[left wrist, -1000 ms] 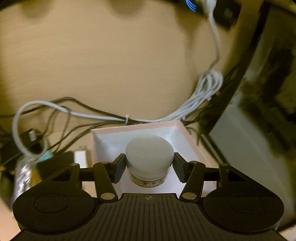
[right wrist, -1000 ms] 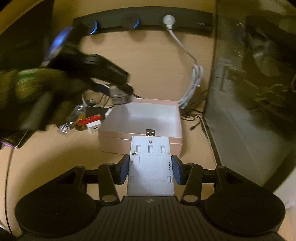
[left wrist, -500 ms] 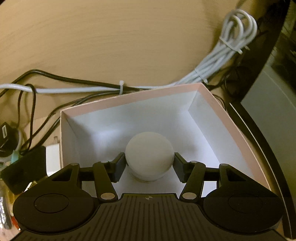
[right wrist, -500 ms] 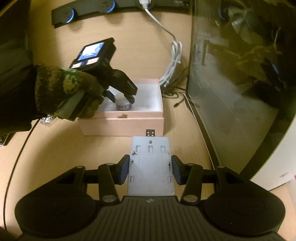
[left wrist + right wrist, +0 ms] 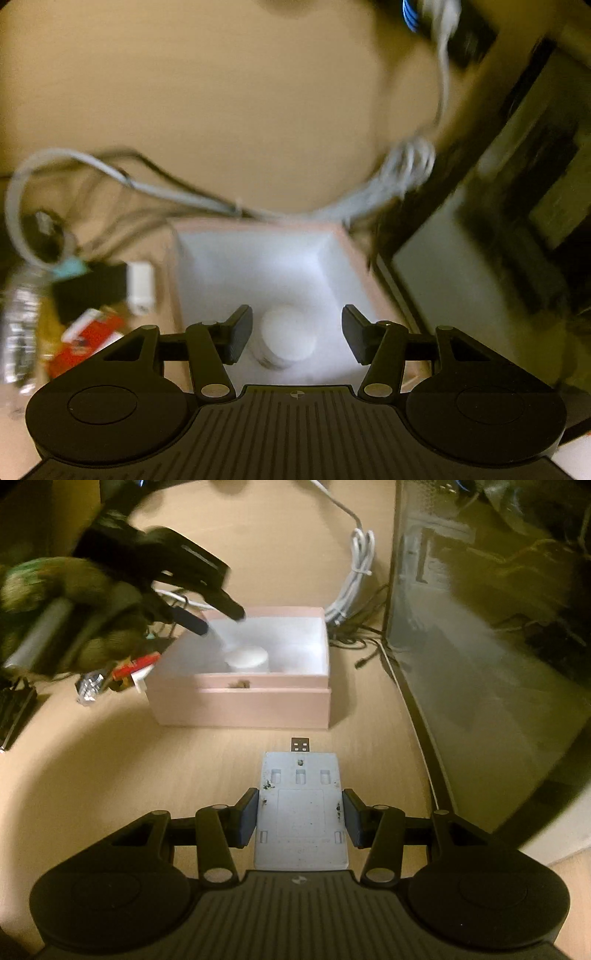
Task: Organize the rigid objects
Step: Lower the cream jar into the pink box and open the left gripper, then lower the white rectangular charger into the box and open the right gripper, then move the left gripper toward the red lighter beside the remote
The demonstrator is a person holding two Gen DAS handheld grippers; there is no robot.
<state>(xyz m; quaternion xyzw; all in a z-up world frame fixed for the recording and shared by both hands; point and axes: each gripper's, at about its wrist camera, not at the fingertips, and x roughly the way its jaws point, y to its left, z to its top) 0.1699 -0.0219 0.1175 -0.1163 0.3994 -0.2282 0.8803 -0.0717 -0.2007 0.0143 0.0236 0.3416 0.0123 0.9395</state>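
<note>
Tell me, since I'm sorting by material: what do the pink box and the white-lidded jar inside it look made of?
Pink box: probably matte cardboard or paperboard, judging by its thin straight walls and dull white lining. Jar: the lid looks like matte white plastic, smooth and without glare; its body is too blurred to tell.

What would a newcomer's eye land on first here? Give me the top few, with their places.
First, the pink box in the middle of the desk, with a white-lidded jar standing inside it. The left gripper hangs open above that jar, jaws clear of it. Nearest the right wrist camera, the right gripper clamps a flat white USB device, plug pointing at the box.
</note>
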